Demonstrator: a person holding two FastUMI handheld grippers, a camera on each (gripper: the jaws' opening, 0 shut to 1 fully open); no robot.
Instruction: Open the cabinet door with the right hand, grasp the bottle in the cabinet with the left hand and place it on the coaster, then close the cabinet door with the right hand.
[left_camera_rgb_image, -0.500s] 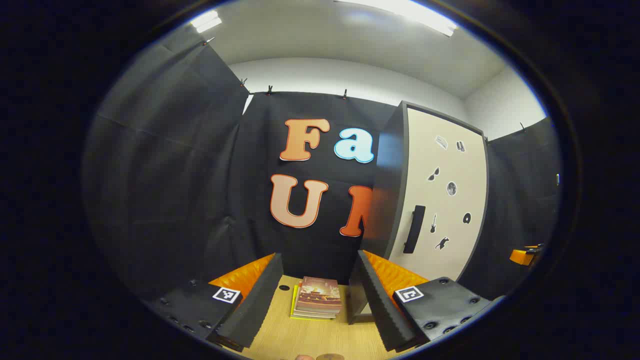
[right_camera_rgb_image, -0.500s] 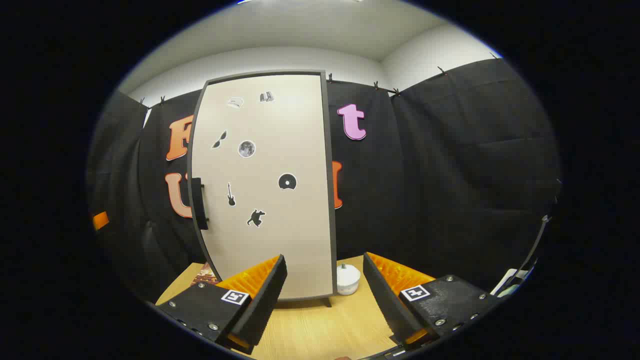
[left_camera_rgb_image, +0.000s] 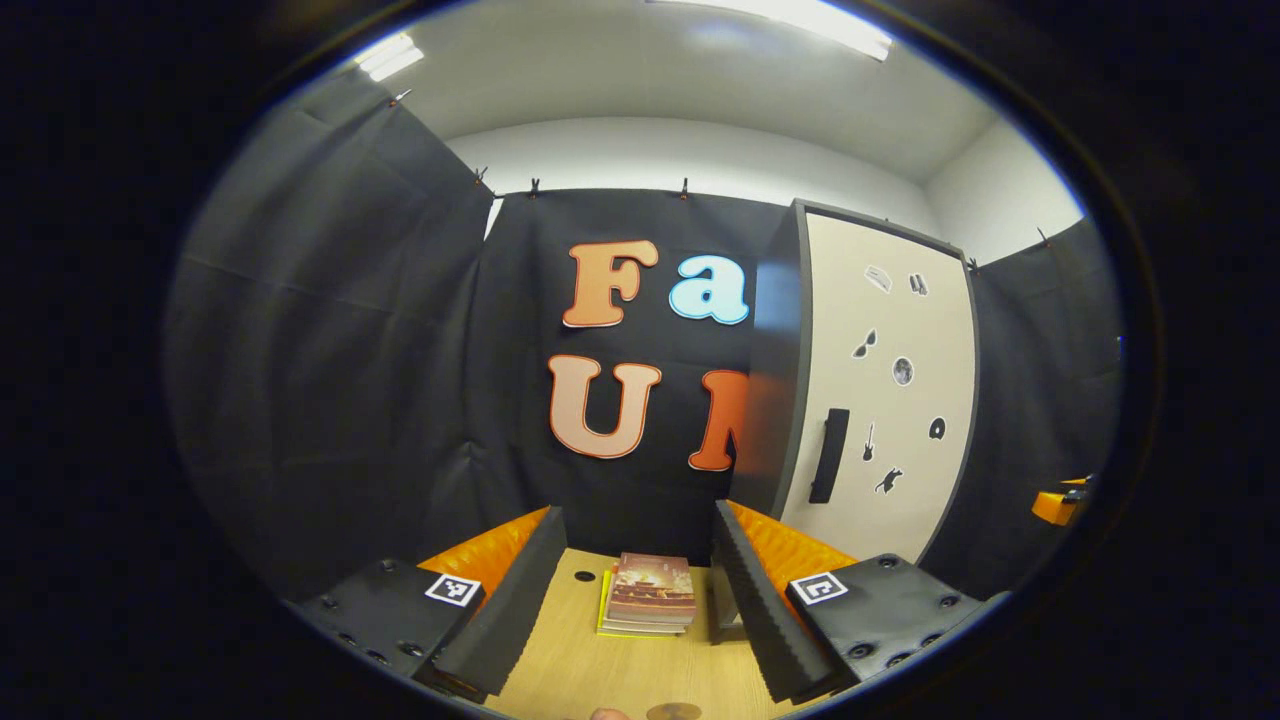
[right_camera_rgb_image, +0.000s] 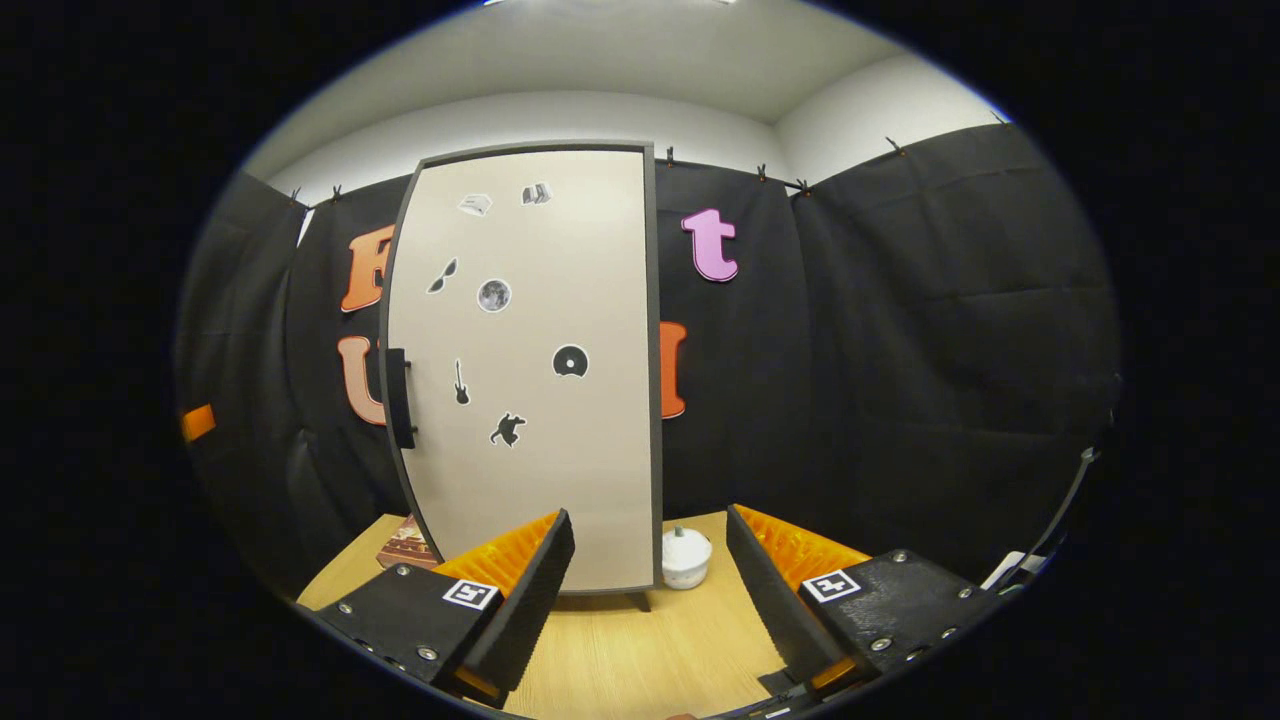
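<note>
In the left gripper view, the left gripper (left_camera_rgb_image: 634, 585) is hovering over the light wooden table (left_camera_rgb_image: 580, 670), its jaws standing wide with nothing between them. Beyond it, a small stack of books (left_camera_rgb_image: 650, 595) is lying on the table, and the tall dark-framed cabinet with a beige stickered door (left_camera_rgb_image: 880, 400) is standing shut to the right, its black handle (left_camera_rgb_image: 828, 455) near the door's left edge.

In the right gripper view, the right gripper (right_camera_rgb_image: 650, 570) is also spreading wide and empty, facing the closed door. A small white lidded jar (right_camera_rgb_image: 685, 558) is sitting on the table just beside the cabinet's right foot.
</note>
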